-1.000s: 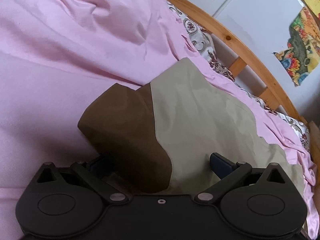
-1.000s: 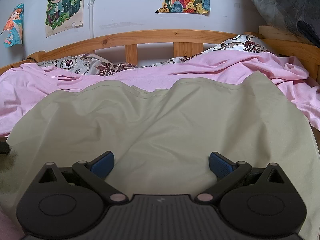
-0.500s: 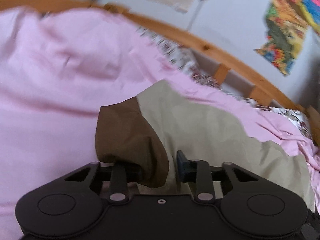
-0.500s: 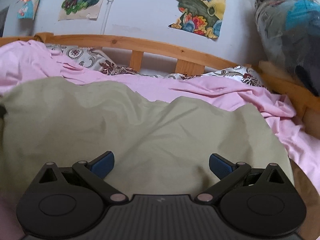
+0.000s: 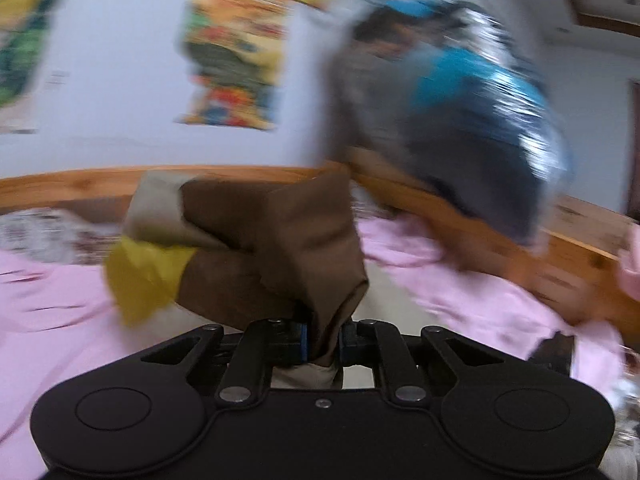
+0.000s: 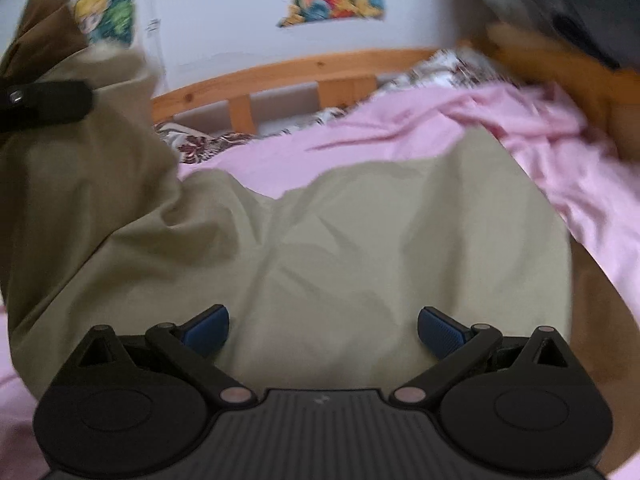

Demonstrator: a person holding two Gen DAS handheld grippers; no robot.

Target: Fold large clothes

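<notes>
Up close, the left gripper [image 5: 323, 340] has its jaws pinching a bunched brown sleeve [image 5: 276, 240] of a large garment [image 6: 360, 248], which is lifted clear of the bed so that the cloth stands up in front of the lens. A yellow patch [image 5: 140, 280] of fabric shows beside the brown, and a strip of khaki lies above it. This view is heavily blurred, so finer detail cannot be made out.

From the right wrist view, the khaki body of the garment lies spread over a pink bedsheet [image 6: 560, 152], with a wooden headboard [image 6: 304, 72] and a patterned pillow [image 6: 200, 144] beyond it. The garment's left side rises in a steep slope toward the upper left corner, where a dark part of the other tool is just visible against the cloth. The right gripper [image 6: 323, 330] hovers low over the near edge of the khaki panel, its jaws spread wide with nothing between them.

Judging from this, the step in hand is carrying the sleeve across the body to make a fold. To do it well, the pinch should hold firm while the sleeve travels over the flat panel and lands straight on it. The free tool could press the panel down so the body does not drag or wrinkle.
</notes>
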